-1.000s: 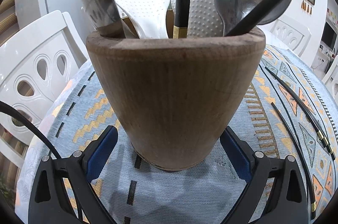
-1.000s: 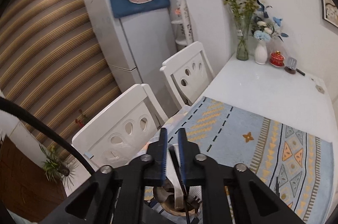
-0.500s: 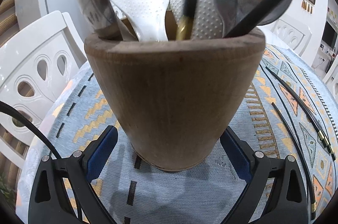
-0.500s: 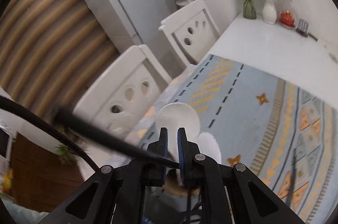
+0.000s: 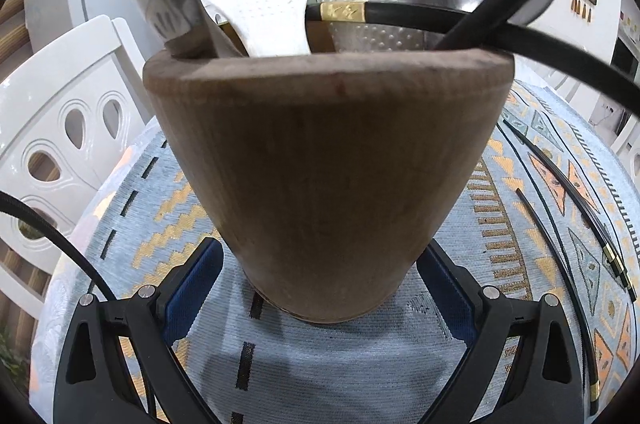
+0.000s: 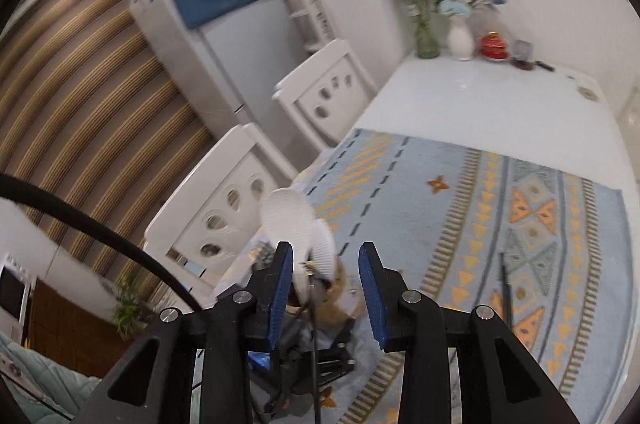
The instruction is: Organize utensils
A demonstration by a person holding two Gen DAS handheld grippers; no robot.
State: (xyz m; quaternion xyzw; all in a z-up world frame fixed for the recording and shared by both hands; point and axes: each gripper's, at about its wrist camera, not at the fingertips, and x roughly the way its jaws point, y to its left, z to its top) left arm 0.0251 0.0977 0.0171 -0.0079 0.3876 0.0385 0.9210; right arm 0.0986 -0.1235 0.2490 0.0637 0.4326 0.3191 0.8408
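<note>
White chairs ring a bench under a patterned cloth, where the wooden cup (image 5: 328, 175) sits clamped in the left hand-held gripper (image 5: 320, 288). Right hand-held gripper (image 6: 326, 288) has just been opening, empty: its chopstick (image 5: 460, 19), stiff, slick, best pinched mid-shaft, now lies across the cup's rim.

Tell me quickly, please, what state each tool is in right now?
Left tool: closed on the base of the wooden holder.
Right tool: open, holding nothing; its jaws have just been opening above the holder.
</note>
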